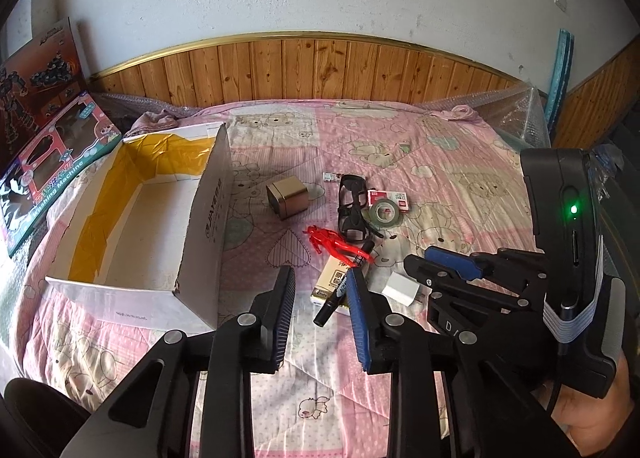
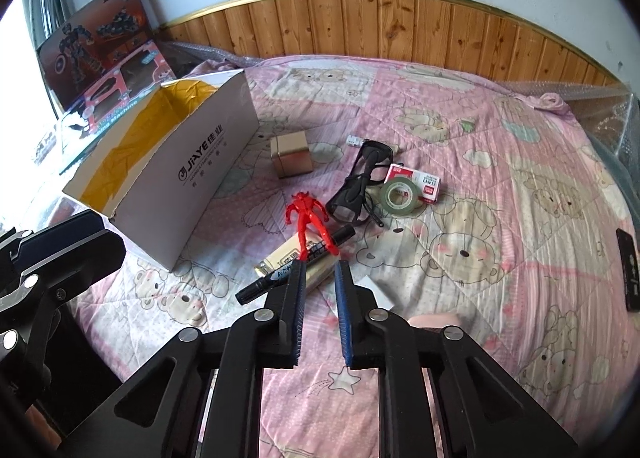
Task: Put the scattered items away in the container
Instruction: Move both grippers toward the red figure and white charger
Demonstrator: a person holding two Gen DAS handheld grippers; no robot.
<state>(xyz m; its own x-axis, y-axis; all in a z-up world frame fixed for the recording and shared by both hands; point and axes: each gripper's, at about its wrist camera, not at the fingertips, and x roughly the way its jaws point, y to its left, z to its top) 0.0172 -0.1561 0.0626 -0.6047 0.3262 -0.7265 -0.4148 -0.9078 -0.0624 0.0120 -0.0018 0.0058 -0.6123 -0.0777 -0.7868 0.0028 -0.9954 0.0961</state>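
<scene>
An open white cardboard box [image 1: 200,218] [image 2: 216,146] lined with yellow tape stands on the left of the pink bedspread. To its right lie a gold tin [image 1: 287,198] [image 2: 291,158], black glasses [image 1: 352,206] [image 2: 356,190], a tape roll [image 1: 385,213] [image 2: 402,196], a red-and-white staple box [image 1: 394,198] [image 2: 424,180], a red figure [image 1: 332,244] [image 2: 308,218], a black marker [image 1: 344,286] [image 2: 260,288], a cream pack [image 1: 330,282] [image 2: 280,254] and a white charger [image 1: 400,288] [image 2: 378,290]. My left gripper [image 1: 320,278] [image 2: 112,234] is open just short of the marker. My right gripper [image 2: 321,268] [image 1: 418,258] is open over the pack's near end, holding nothing.
Two toy boxes [image 1: 52,162] [image 2: 92,42] lean at the far left behind the box. Wooden panelling [image 1: 320,66] backs the bed. A small white item [image 1: 331,177] lies beyond the glasses. A flat black device [image 2: 628,270] lies at the bed's right. A hand [image 1: 592,410] holds the right gripper.
</scene>
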